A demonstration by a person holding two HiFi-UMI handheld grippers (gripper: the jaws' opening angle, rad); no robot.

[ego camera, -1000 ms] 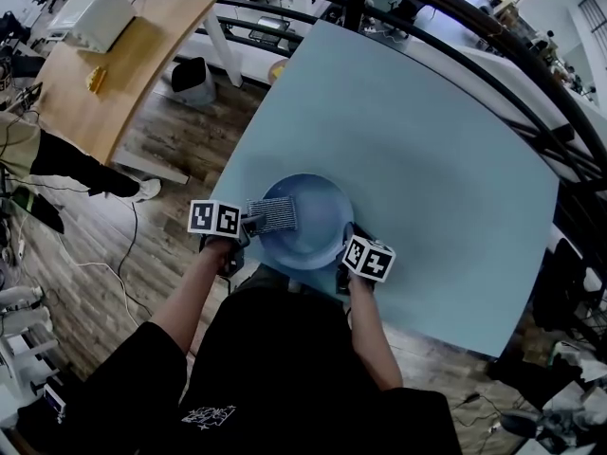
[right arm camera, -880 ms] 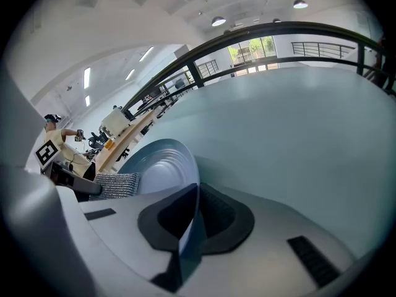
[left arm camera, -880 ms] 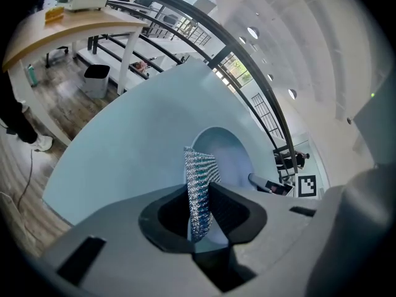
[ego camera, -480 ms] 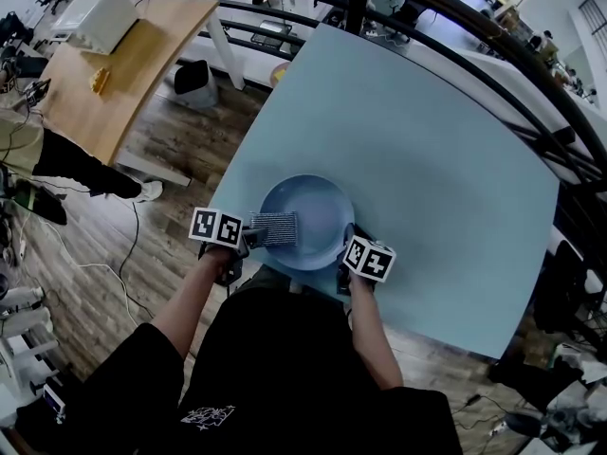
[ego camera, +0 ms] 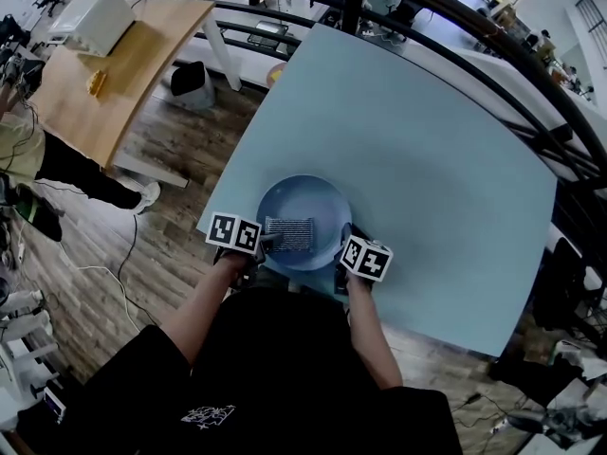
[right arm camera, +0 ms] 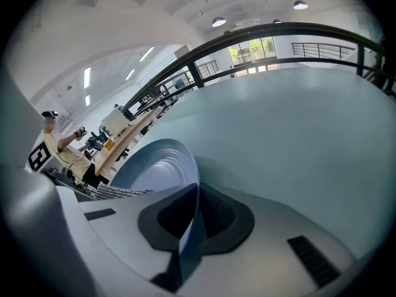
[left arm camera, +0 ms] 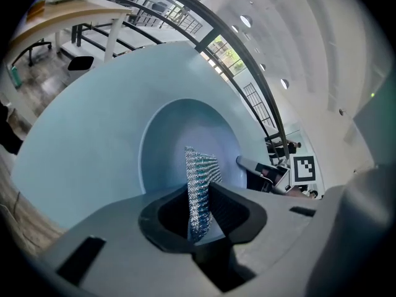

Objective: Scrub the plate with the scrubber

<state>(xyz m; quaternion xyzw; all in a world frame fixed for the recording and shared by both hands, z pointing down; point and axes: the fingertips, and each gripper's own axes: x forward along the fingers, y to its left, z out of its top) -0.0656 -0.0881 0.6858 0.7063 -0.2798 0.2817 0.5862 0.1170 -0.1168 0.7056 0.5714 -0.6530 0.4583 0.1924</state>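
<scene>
– Left gripper: jaws clamped on one edge of the scrubber, a silvery mesh pad. Pad reached out over the plate, covering its near-left part.

– Pad touching the plate?

– Looked pressed to the surface in the head view, though contact couldn't be confirmed. The left gripper view showed the pad edge-on against the plate's hollow.

– Right gripper?

– Closed on the plate's near rim, with the thin blue edge running straight between its jaws. Judged it a steadying hold. Plate sat on the pale blue bench close to the person's edge. Couldn't tell whether the rim was lifted off the bench at all.

– How far along, then?

– Scrubbing judged under way, not finished. Both holds were set and the pad was on the plate, so the picking-up part was done. Plate showed no soil, suds or water, so nothing marked which part had been covered. Far half and right side lay bare of the pad, and by my reckoning those were left to do.

– Anything else on the bench?

– Nothing seen besides the plate.
</scene>
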